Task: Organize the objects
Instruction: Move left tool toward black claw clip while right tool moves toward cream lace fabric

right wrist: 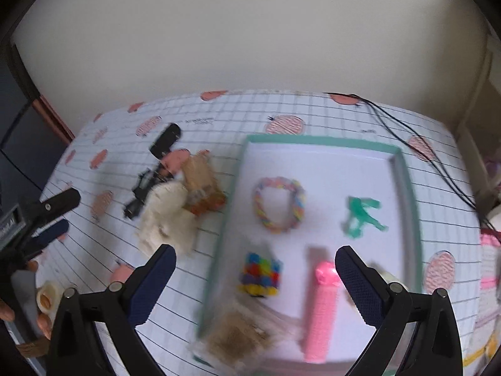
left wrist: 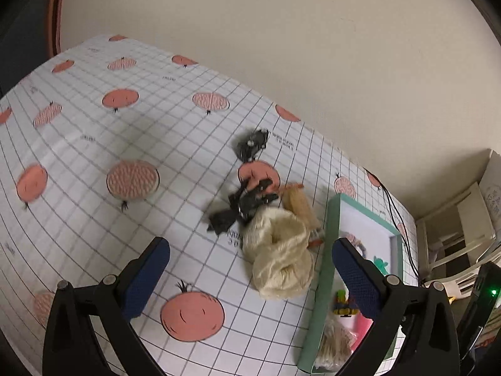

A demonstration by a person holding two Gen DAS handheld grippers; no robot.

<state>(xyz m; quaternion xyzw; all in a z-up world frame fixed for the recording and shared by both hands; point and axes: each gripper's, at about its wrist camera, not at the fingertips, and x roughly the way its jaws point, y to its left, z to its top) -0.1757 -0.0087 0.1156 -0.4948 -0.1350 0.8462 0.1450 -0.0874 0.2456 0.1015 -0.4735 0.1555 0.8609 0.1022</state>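
Observation:
A green-rimmed white tray (right wrist: 313, 140) holds a braided bracelet (right wrist: 278, 207), a green figure (right wrist: 363, 216), a colourful pom-pom block (right wrist: 260, 274), a pink roller (right wrist: 322, 307) and a tan bag (right wrist: 238, 329). My right gripper (right wrist: 255, 263) hovers open over the tray's near half, empty. Left of the tray lie a cream scrunchie (right wrist: 166, 219), a black clip (right wrist: 141, 194), a tan wooden piece (right wrist: 200, 175) and a black oblong item (right wrist: 166, 141). My left gripper (left wrist: 250, 253) is open just short of the scrunchie (left wrist: 278, 250), with the clip (left wrist: 247, 203) beyond it.
A grid-patterned cloth with pink fruit prints (left wrist: 125, 125) covers the table. Black cables (right wrist: 407, 131) run past the tray's far right corner. A hand (right wrist: 40, 313) holds the left gripper (right wrist: 62, 216) at the left edge. White shelving (left wrist: 454, 225) stands beyond the table.

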